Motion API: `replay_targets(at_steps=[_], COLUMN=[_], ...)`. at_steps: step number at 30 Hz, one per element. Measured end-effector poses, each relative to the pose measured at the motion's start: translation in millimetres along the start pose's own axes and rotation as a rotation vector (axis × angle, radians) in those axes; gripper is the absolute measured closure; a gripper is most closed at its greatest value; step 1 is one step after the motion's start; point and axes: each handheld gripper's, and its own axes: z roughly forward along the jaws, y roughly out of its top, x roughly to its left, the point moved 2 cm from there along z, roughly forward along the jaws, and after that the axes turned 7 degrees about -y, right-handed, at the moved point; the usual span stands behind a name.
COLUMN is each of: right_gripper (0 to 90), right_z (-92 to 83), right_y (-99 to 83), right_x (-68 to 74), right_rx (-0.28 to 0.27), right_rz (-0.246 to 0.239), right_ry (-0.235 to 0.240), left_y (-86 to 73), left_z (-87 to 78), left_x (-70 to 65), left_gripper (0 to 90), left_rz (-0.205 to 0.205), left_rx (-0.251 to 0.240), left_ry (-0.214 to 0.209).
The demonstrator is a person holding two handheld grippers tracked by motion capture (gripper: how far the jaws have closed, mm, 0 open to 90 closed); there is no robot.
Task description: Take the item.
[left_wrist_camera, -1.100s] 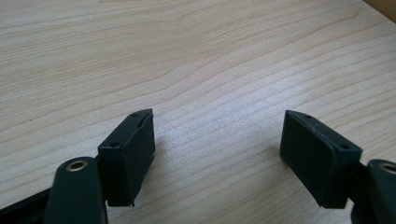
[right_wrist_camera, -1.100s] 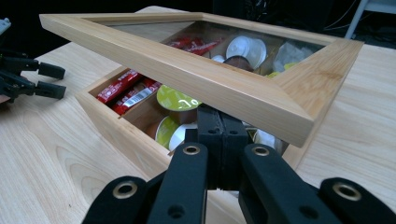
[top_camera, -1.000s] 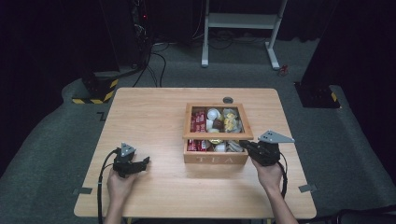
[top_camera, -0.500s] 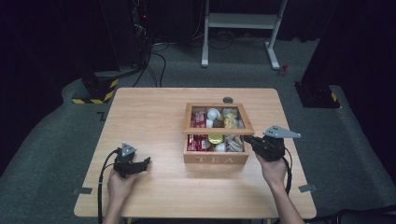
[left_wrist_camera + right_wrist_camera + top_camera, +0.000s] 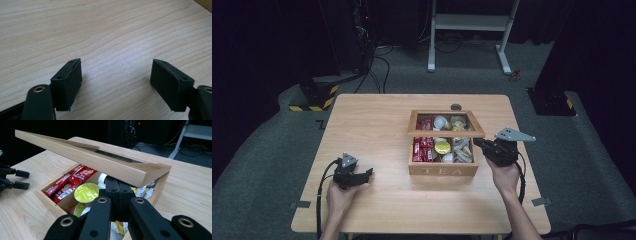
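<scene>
Lid (image 5: pixel 100 160) half up on closed right tool (image 5: pixel 118 192); left tool (image 5: pixel 116 82) open, empty.

Parted tongs (image 5: pixel 116 82) over bare table (image 5: pixel 105 30)

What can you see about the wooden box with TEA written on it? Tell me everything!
The tea box is light wood, with TEA on its front wall. It sits on the table, nearer the right side. Wooden dividers split the inside, which holds red packets, round yellow-green capsules and pale sachets. Its lid, a wooden frame around a clear pane, is partly raised and tilted. The right gripper, fingers together, reaches under the lid's front edge and seems to prop it up.
</scene>
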Motion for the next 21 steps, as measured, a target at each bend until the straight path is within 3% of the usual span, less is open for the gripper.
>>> replay_targets(at_steps=[5, 11, 21], right_gripper=[90.0, 90.0, 89.9], right_z=[0.5, 2.8, 6.9], right_y=[6.1, 10.6, 19.7], right_x=[-0.9, -2.6, -5.0], right_rx=[-0.001, -0.014, -0.032], right_rz=[-0.001, 0.008, 0.03], right_ry=[-0.007, -0.01, -0.017], left_y=[1.8, 10.4, 34.9], left_z=[-0.3, -0.9, -8.6], left_x=[-3.2, -18.1, -42.1], left_gripper=[28.8, 30.0, 33.4], left_rz=[-0.01, 0.037, 0.073], left_rx=[-0.002, -0.024, -0.107], left_ry=[-0.024, -0.082, -0.195])
